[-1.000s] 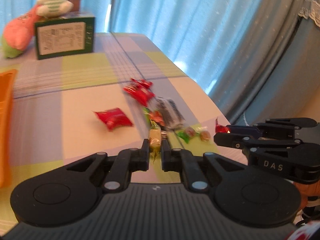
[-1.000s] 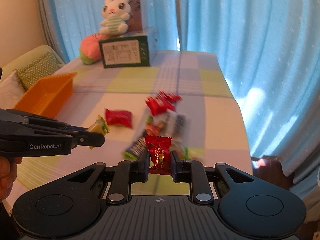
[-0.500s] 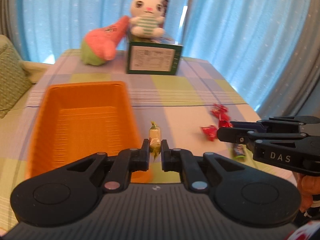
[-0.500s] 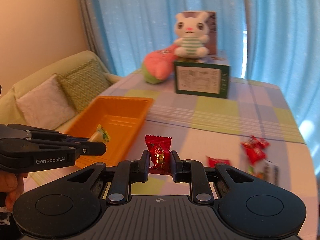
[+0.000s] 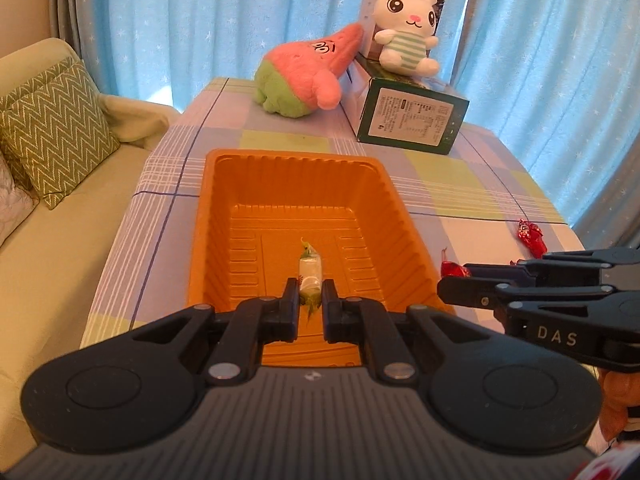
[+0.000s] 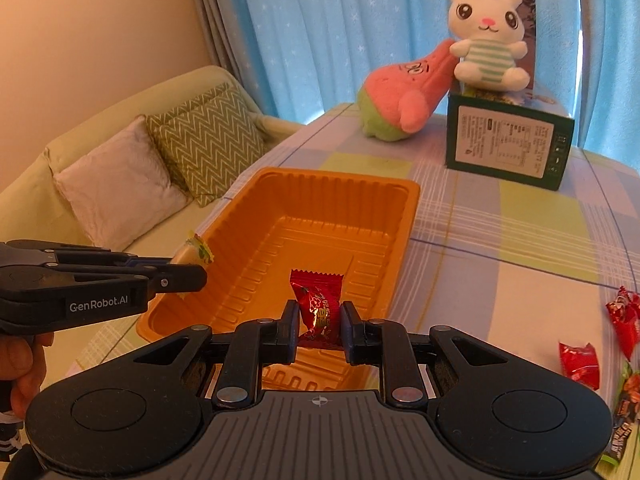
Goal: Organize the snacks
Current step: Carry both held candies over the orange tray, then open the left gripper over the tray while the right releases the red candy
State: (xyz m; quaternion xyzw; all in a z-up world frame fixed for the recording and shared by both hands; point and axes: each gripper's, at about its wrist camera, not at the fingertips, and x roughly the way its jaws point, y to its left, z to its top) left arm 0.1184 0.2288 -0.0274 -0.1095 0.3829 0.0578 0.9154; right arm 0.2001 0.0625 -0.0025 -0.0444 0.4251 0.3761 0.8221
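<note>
— Where does my left camera sit?
— Just behind my left fingers (image 5: 297,300), tilted down, close over the orange tray (image 5: 208,216) and facing the far curtain (image 5: 160,20).
— And the right?
— Behind my right fingers (image 6: 347,322), at the tray's near right corner, aimed far-left toward the sofa (image 6: 132,120).
— What do both share?
— The tray, the plaid tabletop (image 5: 460,176), the green box (image 5: 412,120) and the plush toys (image 5: 308,76); each also catches the other's fingers.

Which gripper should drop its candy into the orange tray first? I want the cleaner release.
Probably left: the left gripper holds the green candy over the middle of the orange tray. The right gripper, holding the red candy, sits nearer the tray's near edge.
</note>
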